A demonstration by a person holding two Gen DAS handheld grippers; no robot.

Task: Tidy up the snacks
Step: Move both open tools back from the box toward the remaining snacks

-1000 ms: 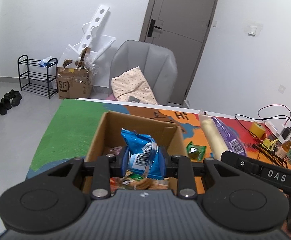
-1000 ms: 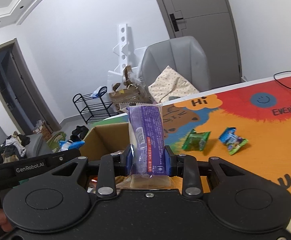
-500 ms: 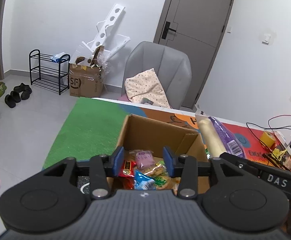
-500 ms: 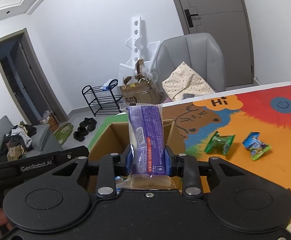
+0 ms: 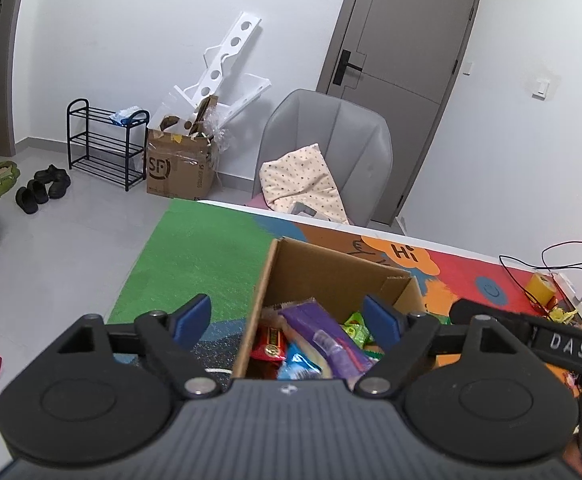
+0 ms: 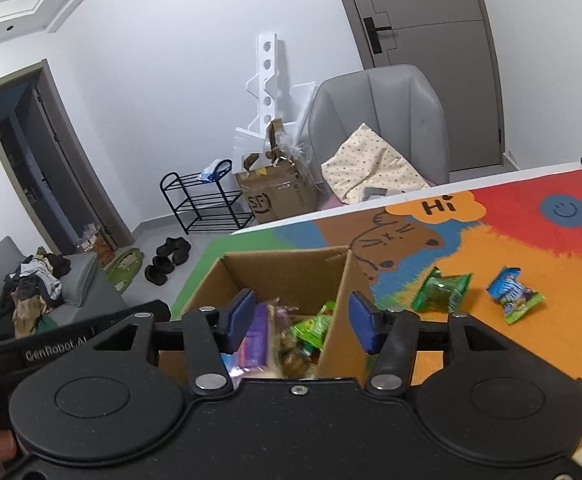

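An open cardboard box (image 5: 287,268) (image 6: 287,268) stands on the colourful table mat and holds several snack packets. The long purple packet (image 5: 323,336) (image 6: 257,338) lies inside it on top of a blue packet (image 5: 301,364), a red one (image 5: 269,342) and green ones (image 6: 311,326). My left gripper (image 5: 287,322) hovers over the box with its jaws opening and nothing between them. My right gripper (image 6: 301,320) hangs above the box's near right side, jaws opening, nothing pressed between the pads. On the mat to the right lie a green packet (image 6: 443,292) and a blue packet (image 6: 513,296).
A grey chair (image 5: 327,156) with a dotted cushion stands behind the table. Cables, a yellow tape roll (image 5: 541,286) and a small bottle sit at the table's far right. On the floor to the left are a shoe rack (image 5: 105,144), a cardboard box (image 5: 179,168) and shoes.
The left gripper let the blue packet fall into the box and spread wide. The right gripper let go of the purple packet, which now lies in the box.
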